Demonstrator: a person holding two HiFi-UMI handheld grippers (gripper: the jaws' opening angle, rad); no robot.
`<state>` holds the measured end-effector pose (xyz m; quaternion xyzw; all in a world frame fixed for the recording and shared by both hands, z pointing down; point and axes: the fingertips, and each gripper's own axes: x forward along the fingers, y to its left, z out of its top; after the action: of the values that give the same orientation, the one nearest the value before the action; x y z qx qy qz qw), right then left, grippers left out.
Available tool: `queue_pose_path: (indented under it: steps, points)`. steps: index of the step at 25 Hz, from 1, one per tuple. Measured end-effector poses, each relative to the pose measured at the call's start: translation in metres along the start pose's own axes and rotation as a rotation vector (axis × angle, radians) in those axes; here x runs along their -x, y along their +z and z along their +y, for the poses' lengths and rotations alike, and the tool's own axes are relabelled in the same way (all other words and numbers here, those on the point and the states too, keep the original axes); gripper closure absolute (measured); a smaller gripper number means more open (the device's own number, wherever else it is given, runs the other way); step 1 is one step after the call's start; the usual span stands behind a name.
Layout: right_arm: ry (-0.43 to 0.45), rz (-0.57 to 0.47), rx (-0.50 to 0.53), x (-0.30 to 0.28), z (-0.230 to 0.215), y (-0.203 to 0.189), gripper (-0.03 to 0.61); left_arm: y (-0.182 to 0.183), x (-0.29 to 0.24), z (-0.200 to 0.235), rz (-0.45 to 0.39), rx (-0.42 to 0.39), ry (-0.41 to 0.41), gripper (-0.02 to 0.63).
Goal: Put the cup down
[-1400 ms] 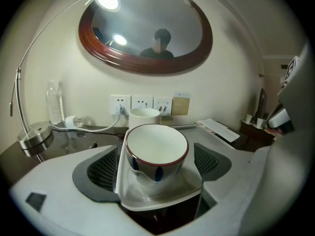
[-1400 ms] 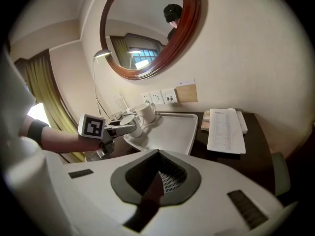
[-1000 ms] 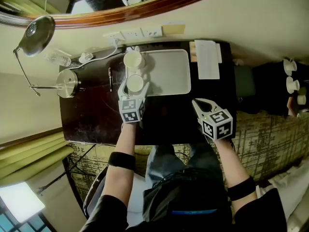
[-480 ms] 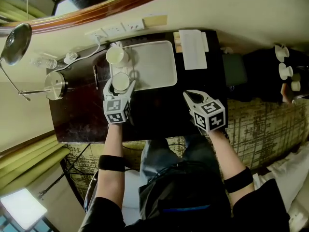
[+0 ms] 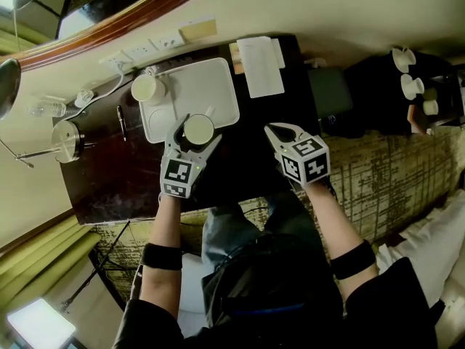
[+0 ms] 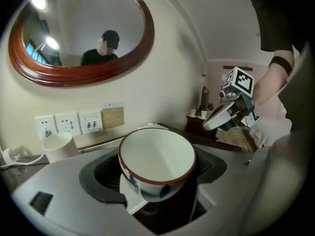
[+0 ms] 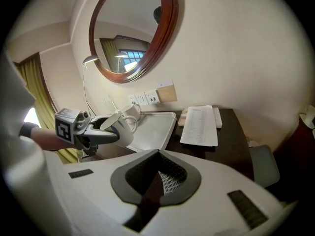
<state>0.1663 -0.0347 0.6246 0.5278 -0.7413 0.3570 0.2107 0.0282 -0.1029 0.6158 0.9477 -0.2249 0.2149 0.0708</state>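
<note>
Jaws of my left gripper [image 5: 197, 135] stand wide, clamped on the cup [image 6: 157, 155], its mouth tipped back toward me, with the tray [image 5: 209, 89] just ahead and below, while my right gripper [image 5: 274, 131] is closed, empty and off to the side.

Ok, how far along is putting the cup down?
Done: the cup is gripped between the left gripper's jaws. In hand: it hangs tilted in the air by the near edge of the tray, away from the second cup. To do: lower it onto a surface and open the jaws. The right gripper is shut and empty.
</note>
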Motion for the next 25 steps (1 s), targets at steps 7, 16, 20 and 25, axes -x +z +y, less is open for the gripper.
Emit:
queue_pose_path:
  steps: [7, 16, 20, 25]
  points:
    - [-0.040, -0.014, -0.028, 0.014, -0.024, -0.002, 0.578, -0.004, -0.029, -0.073, 0.037, -0.073, -0.169, 0.212]
    - [-0.055, 0.003, -0.038, 0.021, -0.033, -0.011, 0.578, -0.027, -0.050, -0.126, 0.081, -0.098, -0.268, 0.212]
    - [-0.056, 0.009, -0.040, 0.023, -0.035, -0.014, 0.578, -0.030, -0.052, -0.131, 0.104, -0.074, -0.266, 0.212]
    - [-0.066, 0.013, -0.045, 0.027, -0.038, -0.018, 0.578, -0.039, -0.056, -0.130, 0.115, -0.090, -0.282, 0.212]
